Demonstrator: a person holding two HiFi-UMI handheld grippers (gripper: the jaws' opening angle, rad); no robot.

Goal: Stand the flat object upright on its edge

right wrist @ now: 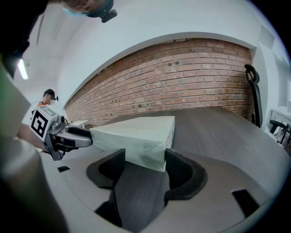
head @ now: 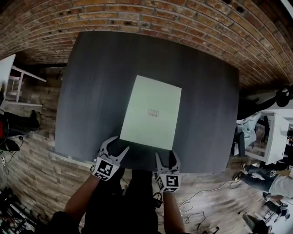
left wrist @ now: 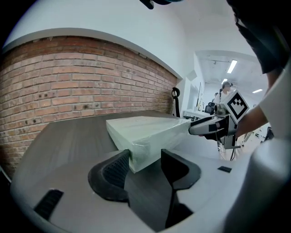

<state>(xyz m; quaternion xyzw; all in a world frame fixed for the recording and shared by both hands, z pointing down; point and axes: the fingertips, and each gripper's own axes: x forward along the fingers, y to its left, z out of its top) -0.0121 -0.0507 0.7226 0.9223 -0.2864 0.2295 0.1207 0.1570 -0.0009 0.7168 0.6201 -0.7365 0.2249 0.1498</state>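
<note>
A flat pale green box (head: pixel 151 112) lies face down on the dark grey table (head: pixel 89 91), its near side close to the table's front edge. My left gripper (head: pixel 117 145) stands open around the box's near left corner (left wrist: pixel 144 136); the left pad touches the side and a gap remains at the right jaw. At the near right corner (right wrist: pixel 145 141), my right gripper (head: pixel 167 155) is open too, its right jaw against the box's side. Each gripper shows in the other's view: the right gripper (left wrist: pixel 213 125) and the left gripper (right wrist: pixel 63 136).
A brick wall (head: pixel 151 13) runs behind the table's far edge. Wooden floor (head: pixel 36 160) with cables (head: pixel 201 196) surrounds the table. White desks (head: pixel 279 132) and a chair stand to the right, and another white desk (head: pixel 9 73) to the left.
</note>
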